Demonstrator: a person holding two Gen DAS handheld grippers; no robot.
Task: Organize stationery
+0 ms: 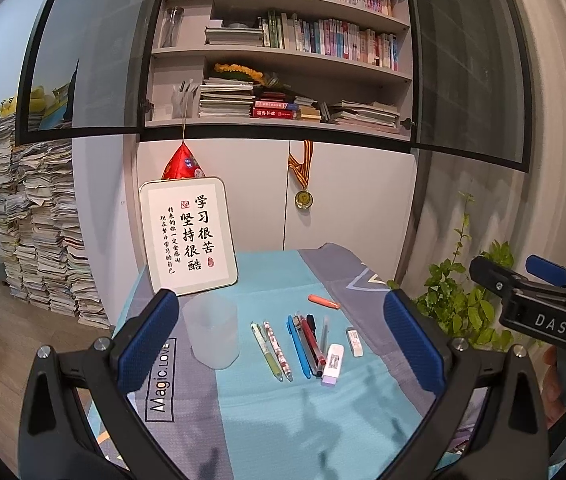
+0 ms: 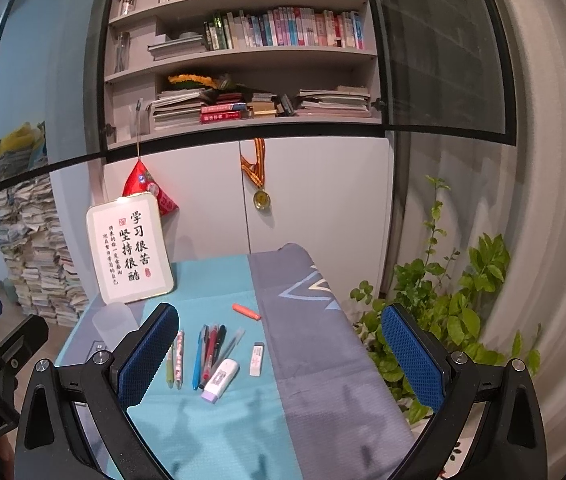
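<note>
Now, pens (image 1: 303, 344): lying at 12 o'clock from my left gripper (image 1: 283, 344), long axes pointing away
Cup (image 1: 211, 330): upright, 9 o'clock of pens
Left jaws: released, empty
Right gripper (image 2: 279, 356): spread wide, equally near

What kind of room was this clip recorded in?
Probably a home study. A tall bookshelf packed with books stands behind a cloth-covered table, stacks of papers are piled on the floor, and pens lie beside a translucent cup.
</note>
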